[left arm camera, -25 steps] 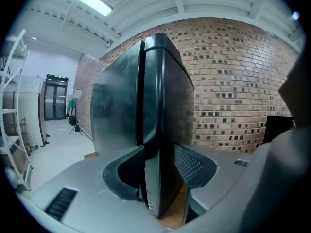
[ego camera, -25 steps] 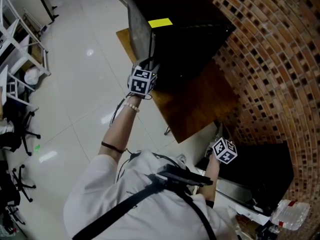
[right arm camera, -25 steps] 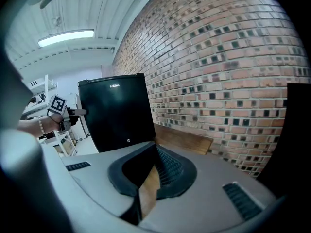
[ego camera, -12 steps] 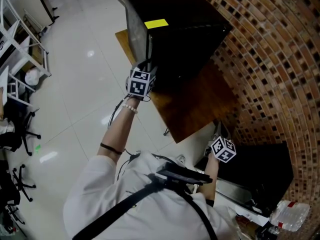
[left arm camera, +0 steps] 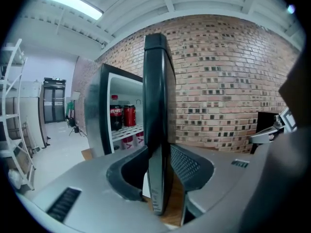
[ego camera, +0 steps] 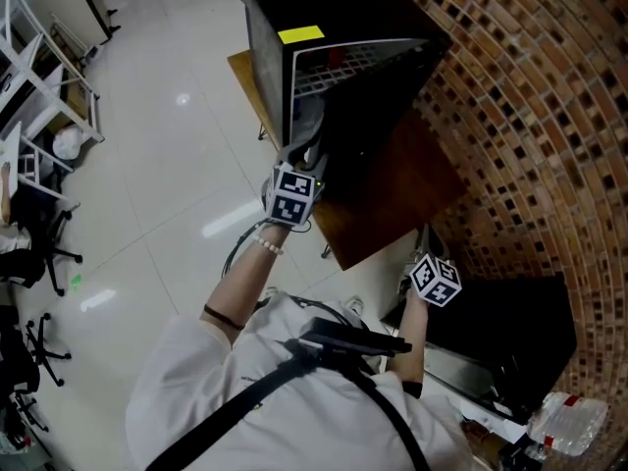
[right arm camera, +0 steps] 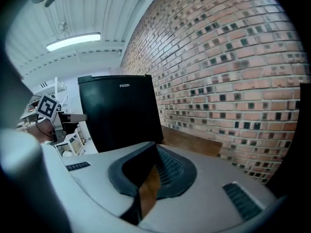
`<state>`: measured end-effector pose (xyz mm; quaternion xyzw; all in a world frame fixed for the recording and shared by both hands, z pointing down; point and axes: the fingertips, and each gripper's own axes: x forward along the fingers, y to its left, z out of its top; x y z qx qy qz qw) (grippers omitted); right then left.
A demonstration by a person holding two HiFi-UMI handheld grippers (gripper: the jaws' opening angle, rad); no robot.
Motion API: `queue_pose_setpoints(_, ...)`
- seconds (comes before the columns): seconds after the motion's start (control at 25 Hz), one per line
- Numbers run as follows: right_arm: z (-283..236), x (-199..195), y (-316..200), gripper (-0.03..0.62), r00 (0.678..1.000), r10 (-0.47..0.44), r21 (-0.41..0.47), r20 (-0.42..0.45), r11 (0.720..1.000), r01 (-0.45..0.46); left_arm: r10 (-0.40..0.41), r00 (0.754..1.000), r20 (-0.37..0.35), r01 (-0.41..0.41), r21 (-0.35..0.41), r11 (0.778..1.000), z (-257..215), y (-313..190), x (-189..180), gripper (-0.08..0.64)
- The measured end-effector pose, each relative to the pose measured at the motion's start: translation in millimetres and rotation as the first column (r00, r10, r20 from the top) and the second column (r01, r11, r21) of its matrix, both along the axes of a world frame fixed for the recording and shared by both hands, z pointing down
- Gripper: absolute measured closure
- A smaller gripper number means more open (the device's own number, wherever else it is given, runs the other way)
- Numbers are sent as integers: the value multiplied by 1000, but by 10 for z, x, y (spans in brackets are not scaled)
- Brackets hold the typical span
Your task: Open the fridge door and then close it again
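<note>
1. Task item: black box-shaped mini fridge (ego camera: 353, 18) w/ yellow sticker on top. It stands on brown wooden table (ego camera: 392, 204), against red-brown brick wall (ego camera: 530, 116).
2. Flat black fridge door (ego camera: 378, 130): partly open. It is swung out from the cabinet on its free side, so the white wire shelves show in the gap.
3. Left gripper (left arm camera: 158, 147): jaws have just been closing, w/ the door's free vertical edge between them. They are now clamped on that edge, one pad on each face. Gripper is about level and tipped slightly down. Its marker cube sits just in front of the door in head view.
4. Fridge interior (left gripper view): dark cola bottle w/ red label (left arm camera: 115, 116) and red drink can (left arm camera: 129, 115), upright side by side on upper shelf.
5. Right gripper (right arm camera: 154, 152): jaws together, nothing between pads. It is held low at the person's right, well apart from the fridge and off the table's near corner. It points toward the door's outer face.
6. Floor: white glossy tile (ego camera: 167, 165), left of table.
</note>
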<state>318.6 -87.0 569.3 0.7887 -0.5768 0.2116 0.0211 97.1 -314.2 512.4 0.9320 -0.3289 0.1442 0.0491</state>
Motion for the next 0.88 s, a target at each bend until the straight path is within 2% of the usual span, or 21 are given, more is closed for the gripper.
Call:
queue_pose_setpoints(0.36,0,132,369,592,1000,-5,-1,5,1000,5,160,986,45,-161,24,987,-1,1005,508,445)
queue_pose_setpoints(0.64,37,407,732,592,1000,10,2,20,1000,-10,264,965,-6,-264,-21,964,-9,1701,1159,468)
queue_pose_setpoints(0.88,14,777,1067,592,999,38,19,28,999,-38,314,949,18,-314,-2,950,-21,2095,1774,486)
